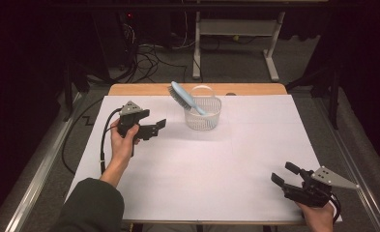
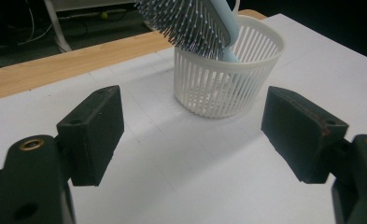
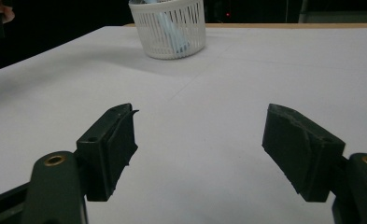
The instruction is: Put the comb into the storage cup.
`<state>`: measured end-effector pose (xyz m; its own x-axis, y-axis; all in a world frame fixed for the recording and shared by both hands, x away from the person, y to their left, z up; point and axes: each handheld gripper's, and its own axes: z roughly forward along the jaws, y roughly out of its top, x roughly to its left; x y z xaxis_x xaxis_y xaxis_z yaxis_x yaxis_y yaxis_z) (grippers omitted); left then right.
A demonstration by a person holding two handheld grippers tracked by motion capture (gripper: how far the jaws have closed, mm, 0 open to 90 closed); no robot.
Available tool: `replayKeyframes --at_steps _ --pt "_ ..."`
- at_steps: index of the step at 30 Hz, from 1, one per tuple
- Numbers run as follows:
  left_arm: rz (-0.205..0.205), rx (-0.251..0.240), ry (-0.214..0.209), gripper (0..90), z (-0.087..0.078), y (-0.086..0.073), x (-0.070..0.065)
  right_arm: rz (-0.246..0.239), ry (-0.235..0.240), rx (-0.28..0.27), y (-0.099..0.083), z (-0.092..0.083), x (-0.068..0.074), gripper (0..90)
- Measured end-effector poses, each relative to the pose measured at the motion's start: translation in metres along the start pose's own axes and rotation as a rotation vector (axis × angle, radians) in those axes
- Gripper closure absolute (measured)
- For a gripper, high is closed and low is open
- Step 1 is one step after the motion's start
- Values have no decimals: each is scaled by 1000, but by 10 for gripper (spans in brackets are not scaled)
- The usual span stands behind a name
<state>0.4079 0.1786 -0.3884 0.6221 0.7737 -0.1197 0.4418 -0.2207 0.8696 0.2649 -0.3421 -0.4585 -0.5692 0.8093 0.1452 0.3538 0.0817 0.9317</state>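
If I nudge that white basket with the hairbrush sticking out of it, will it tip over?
Probably yes. The white basket looks thin, slatted and light, while the hairbrush leans out over its rim with the bristled head high, so the load seems top-heavy. It would likely tip toward the brush side, or slide on the smooth white table.

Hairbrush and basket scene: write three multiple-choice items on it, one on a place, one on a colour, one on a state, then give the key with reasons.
1. Where is the hairbrush?
A. flat on the table
B. standing in the basket, head up
C. between the jaws of a gripper

2. What colour is the basket?
A. white
B. red
C. black

3. How is the left gripper?
A. shut on the brush
B. shut on nothing
C. open, holding nothing

Key: 1 B, the handle sits inside the basket and the bristled head leans out over the rim. 2 A, its slatted wall is white. 3 C, its jaws stand apart with bare table between them.
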Motion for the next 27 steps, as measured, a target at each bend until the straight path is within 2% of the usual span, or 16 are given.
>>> replayKeyframes --at_steps 7,10,27 --pt "2 0 -4 222 -2 -2 -1 3 1 0 0 0 0 262" --pt "-10 -6 -18 222 -4 -4 -1 4 1 0 0 0 0 263" --pt "-4 1 -13 222 -8 -11 0 6 0 -1 0 0 0 262"
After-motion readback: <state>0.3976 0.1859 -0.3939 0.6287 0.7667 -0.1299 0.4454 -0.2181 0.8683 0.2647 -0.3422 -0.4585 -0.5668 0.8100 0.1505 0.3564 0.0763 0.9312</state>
